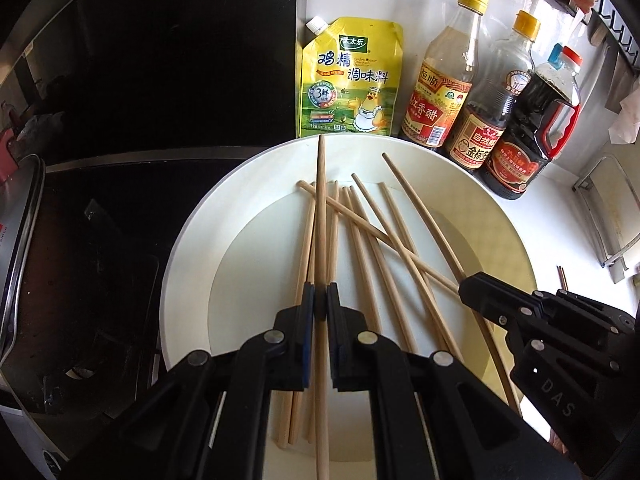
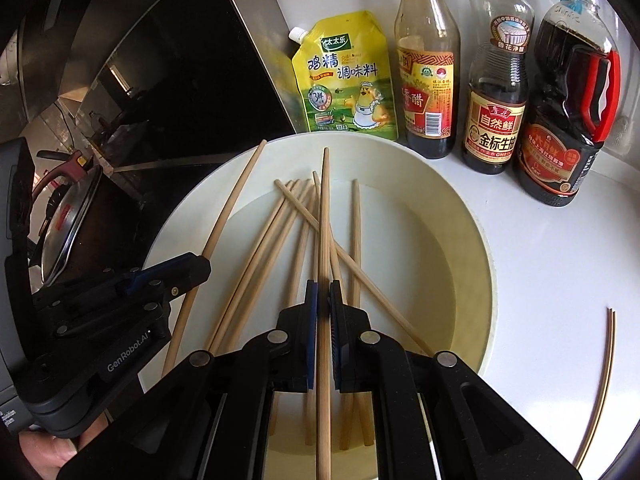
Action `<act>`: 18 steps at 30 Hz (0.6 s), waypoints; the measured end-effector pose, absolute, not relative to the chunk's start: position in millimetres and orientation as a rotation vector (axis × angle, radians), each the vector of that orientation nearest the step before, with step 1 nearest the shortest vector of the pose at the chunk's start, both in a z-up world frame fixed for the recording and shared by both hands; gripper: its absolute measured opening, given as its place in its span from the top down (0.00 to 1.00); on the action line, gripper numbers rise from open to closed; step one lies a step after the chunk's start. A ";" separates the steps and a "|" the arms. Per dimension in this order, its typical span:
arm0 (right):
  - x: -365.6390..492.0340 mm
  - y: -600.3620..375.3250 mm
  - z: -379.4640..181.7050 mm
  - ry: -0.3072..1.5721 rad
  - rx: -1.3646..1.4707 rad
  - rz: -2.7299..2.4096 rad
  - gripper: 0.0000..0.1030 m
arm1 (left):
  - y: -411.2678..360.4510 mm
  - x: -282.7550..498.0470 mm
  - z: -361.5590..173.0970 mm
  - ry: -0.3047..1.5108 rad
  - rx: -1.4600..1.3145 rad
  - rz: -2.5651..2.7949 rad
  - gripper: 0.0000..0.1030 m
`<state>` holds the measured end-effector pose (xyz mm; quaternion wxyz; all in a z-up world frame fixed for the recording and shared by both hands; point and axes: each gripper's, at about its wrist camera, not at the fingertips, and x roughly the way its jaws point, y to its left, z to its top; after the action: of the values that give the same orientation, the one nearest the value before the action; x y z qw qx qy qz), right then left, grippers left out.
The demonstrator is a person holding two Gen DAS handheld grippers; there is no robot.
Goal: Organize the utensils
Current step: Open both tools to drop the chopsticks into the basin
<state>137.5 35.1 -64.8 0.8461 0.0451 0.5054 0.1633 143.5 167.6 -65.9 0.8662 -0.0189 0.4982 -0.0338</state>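
While clamped shut, left gripper (image 1: 321, 300) and right gripper (image 2: 323, 298) each grip one chopstick (image 1: 320, 216) over bowl (image 1: 188, 240); two lie sorted (image 2: 606, 364), several remain.

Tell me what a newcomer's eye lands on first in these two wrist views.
First, the scatter of pale wooden chopsticks crossing each other in the wide, shallow white plastic basin at centre. Next, both black two-finger grippers, the left gripper and the right gripper, each shut on one chopstick above the basin. Behind the basin's far rim stand a yellow chicken-seasoning pouch and three dark sauce bottles.
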 end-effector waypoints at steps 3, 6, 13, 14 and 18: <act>137.8 32.3 -64.4 1.071 0.095 0.329 0.94 | 169.8 143.0 -62.9 1.030 -0.047 -0.061 0.79; 136.0 29.5 -62.1 1.066 0.109 0.326 0.93 | 170.9 140.6 -58.7 1.014 -0.044 -0.053 0.74; 124.4 27.2 -52.1 1.041 0.094 0.318 0.93 | 173.4 132.9 -51.1 1.006 -0.049 -0.050 0.68; 122.6 26.8 -50.5 1.039 0.093 0.316 0.93 | 173.6 131.4 -50.0 1.005 -0.049 -0.051 0.67; 114.7 20.7 -44.7 1.031 0.096 0.305 0.93 | 172.5 123.7 -45.5 0.997 -0.045 -0.054 0.64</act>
<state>114.7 20.7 -44.7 0.8578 0.0459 0.4908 0.1452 123.7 172.5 -45.5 0.8776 -0.0214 0.4781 -0.0259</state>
